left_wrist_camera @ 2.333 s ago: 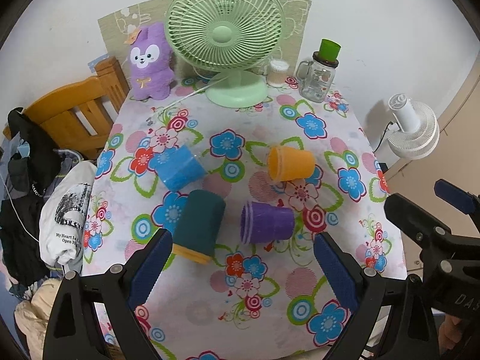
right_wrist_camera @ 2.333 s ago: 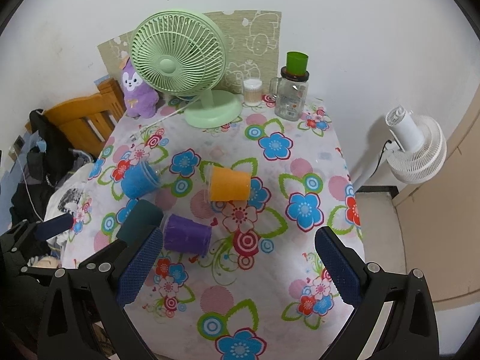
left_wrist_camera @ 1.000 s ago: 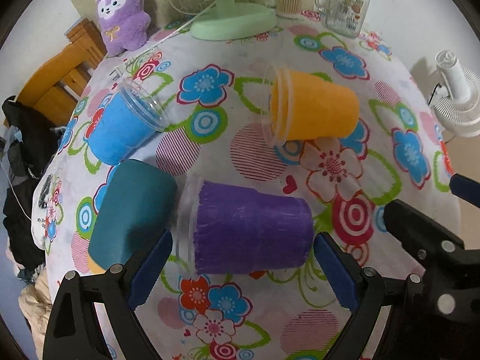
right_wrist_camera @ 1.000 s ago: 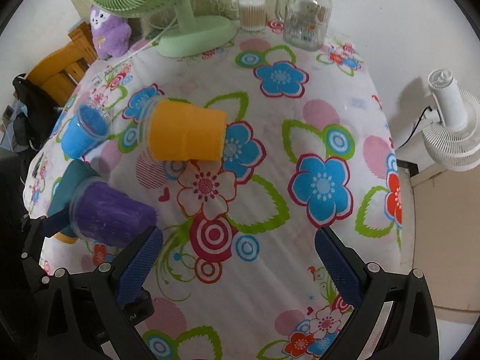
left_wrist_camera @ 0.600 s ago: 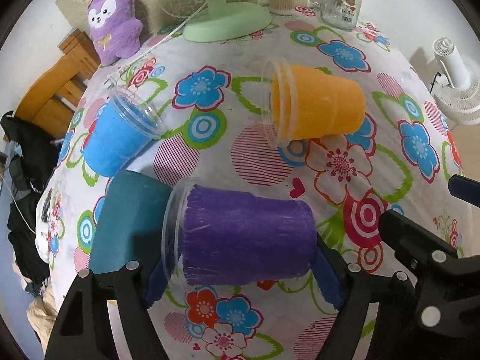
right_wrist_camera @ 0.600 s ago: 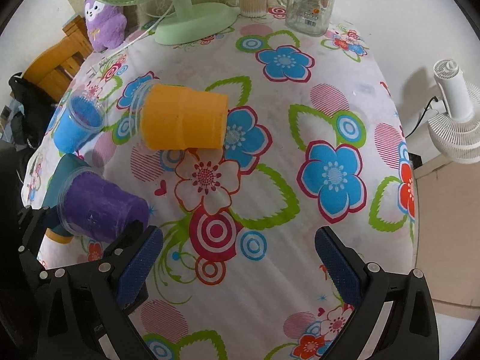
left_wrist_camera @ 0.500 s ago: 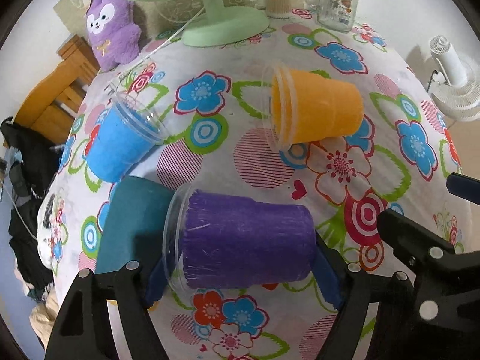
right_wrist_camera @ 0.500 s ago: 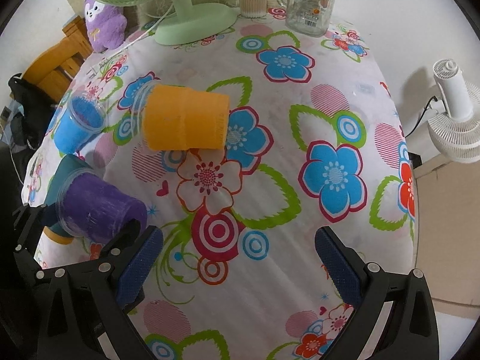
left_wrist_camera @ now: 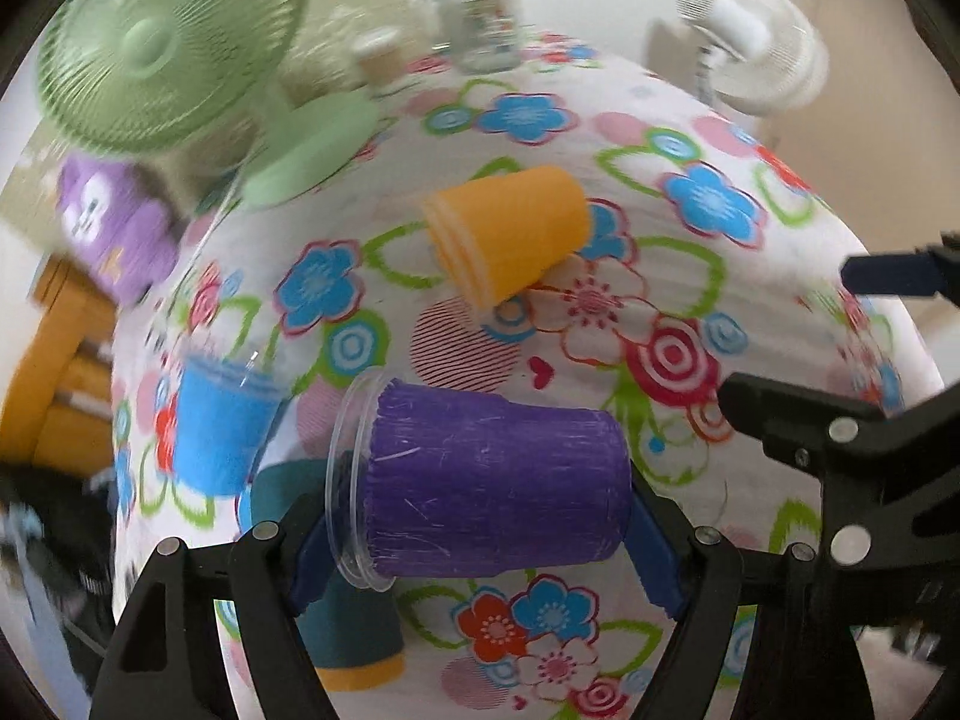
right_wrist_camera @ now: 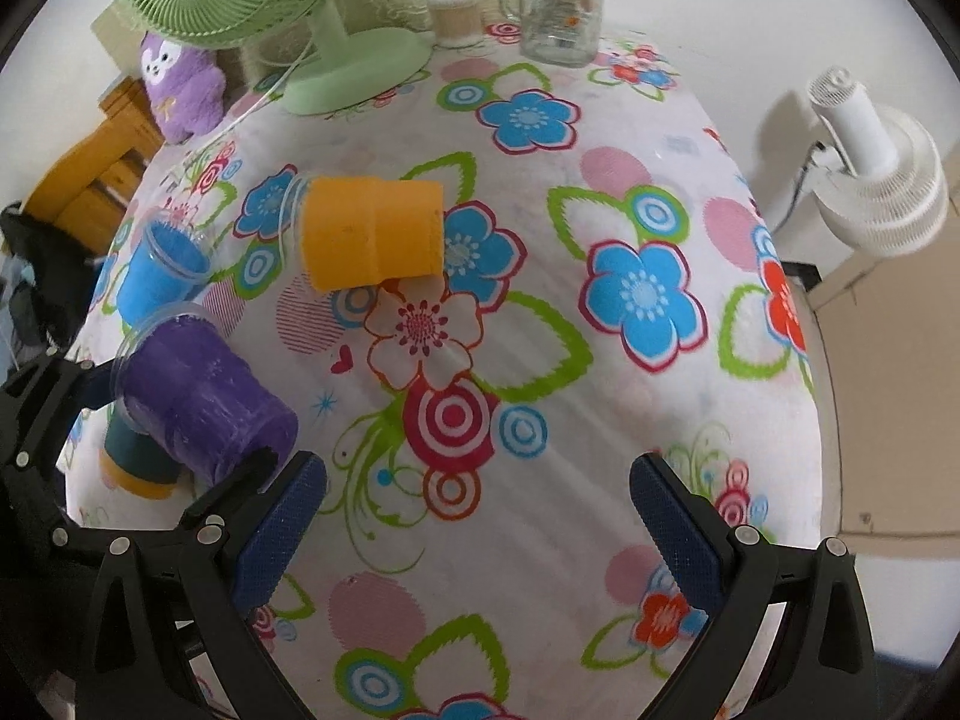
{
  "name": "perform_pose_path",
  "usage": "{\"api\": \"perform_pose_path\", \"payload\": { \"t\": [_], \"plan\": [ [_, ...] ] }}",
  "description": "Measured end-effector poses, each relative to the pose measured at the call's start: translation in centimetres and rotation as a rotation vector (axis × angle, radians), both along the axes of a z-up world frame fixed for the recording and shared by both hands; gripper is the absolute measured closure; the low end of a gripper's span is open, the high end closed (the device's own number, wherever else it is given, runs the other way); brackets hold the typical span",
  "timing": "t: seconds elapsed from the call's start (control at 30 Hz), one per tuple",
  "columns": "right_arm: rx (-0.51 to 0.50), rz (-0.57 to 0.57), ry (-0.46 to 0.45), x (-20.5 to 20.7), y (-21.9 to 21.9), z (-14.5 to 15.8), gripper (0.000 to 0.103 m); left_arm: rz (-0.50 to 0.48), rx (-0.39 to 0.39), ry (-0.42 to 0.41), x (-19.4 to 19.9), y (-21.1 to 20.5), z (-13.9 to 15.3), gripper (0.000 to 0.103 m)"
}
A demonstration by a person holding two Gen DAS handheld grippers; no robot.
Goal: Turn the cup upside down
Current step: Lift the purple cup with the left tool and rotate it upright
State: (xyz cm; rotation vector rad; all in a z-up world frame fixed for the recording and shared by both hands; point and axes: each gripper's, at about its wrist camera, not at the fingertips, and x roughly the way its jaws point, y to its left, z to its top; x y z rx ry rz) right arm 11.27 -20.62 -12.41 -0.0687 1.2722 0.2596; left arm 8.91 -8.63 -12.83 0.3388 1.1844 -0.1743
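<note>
— Purple cup (left_wrist_camera: 492, 486), where is it now?
— On its side at the near left of the desk (right_wrist_camera: 630, 192), clamped in the left hand-held gripper (left_wrist_camera: 480, 546), rim pointing left.
— And the right hand-held gripper (right_wrist_camera: 474, 534)?
— Its fingers stand apart, holding nothing. Farther back the orange cup (right_wrist_camera: 372, 240) lies on its side.

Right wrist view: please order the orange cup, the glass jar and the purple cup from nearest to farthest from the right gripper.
1. The purple cup, at the lower left, held by the left gripper beside the open right gripper.
2. The orange cup, lying on its side mid-table.
3. The glass jar, upright at the table's far edge.
</note>
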Motion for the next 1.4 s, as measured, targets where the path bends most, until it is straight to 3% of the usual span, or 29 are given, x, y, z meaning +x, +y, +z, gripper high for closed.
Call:
{"api": "perform_pose_path", "payload": {
  "t": [0.27,0.77,1.13,1.4],
  "plan": [
    [-0.005,-0.156,-0.008,-3.4,0.0,0.1,0.001,-0.347,-0.004,-0.026,-1.8,-1.1,-0.1,0.021],
    [-0.023,-0.381,-0.007,-8.6,0.1,-1.1,0.001,-0.753,-0.001,-0.027,-4.0,-2.5,-1.4,0.021],
    [-0.037,-0.451,0.003,-9.6,-0.2,-2.0,0.001,-0.805,0.004,0.003,-3.7,-3.5,-3.4,0.020],
    [-0.033,-0.416,0.000,-9.7,0.5,-1.3,0.001,-0.740,0.037,0.000,-4.0,-2.5,-2.3,0.007]
  ]
}}
